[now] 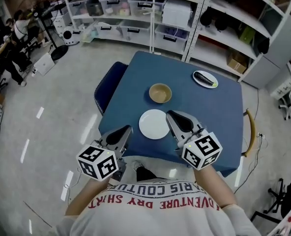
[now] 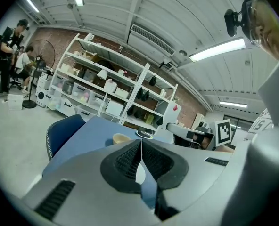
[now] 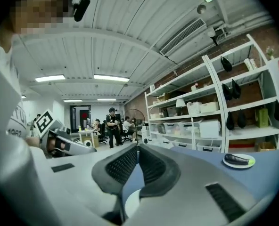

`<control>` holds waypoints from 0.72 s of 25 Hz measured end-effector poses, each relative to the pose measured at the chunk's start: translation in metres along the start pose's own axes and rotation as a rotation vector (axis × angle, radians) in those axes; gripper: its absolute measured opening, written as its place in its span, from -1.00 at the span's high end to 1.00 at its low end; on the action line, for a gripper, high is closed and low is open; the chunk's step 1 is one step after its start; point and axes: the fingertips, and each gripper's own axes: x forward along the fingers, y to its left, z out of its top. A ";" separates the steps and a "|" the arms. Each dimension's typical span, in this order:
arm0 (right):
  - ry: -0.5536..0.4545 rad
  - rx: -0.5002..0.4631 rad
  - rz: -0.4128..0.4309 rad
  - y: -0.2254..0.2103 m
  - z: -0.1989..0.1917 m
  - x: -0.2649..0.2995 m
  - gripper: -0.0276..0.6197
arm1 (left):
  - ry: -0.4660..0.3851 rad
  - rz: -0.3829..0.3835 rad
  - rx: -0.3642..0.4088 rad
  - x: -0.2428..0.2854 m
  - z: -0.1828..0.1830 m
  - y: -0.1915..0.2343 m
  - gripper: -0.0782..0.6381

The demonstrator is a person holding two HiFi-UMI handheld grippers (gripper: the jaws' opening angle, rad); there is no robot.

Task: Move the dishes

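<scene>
One bowl (image 1: 160,93); two plates: near plate (image 1: 154,124), far plate (image 1: 205,78).

The white plate (image 1: 154,124), tan bowl (image 1: 160,93) and small plate (image 1: 205,78) (bearing something dark) sit apart on the table (image 1: 204,109).

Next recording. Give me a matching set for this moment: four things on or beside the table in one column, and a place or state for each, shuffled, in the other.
1. white plate
2. tan bowl
3. small plate
4. chair

A. at the far right corner, carrying a dark item
B. pushed in at the left edge of the table
C. empty, nearest the person
D. around the middle of the tabletop

Pairs: 1-C, 2-D, 3-A, 4-B
</scene>
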 end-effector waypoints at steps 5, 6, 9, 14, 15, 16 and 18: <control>-0.013 0.002 0.195 0.042 -0.001 -0.026 0.84 | -0.002 -0.044 0.039 -0.013 -0.001 -0.030 0.70; -0.011 0.014 0.221 0.049 -0.002 -0.032 0.84 | -0.006 -0.054 0.047 -0.016 0.000 -0.035 0.70; -0.010 0.077 0.263 0.061 -0.007 -0.044 0.84 | -0.017 -0.068 0.065 -0.026 -0.001 -0.045 0.70; 0.009 0.120 0.257 0.063 -0.018 -0.058 0.85 | -0.005 -0.079 0.070 -0.030 -0.007 -0.055 0.70; 0.013 0.121 0.252 0.063 -0.020 -0.060 0.85 | -0.001 -0.080 0.071 -0.031 -0.008 -0.056 0.70; 0.016 0.118 0.246 0.063 -0.021 -0.062 0.85 | 0.003 -0.080 0.070 -0.030 -0.010 -0.056 0.70; 0.023 0.111 0.237 0.062 -0.025 -0.066 0.85 | 0.012 -0.080 0.064 -0.029 -0.015 -0.058 0.70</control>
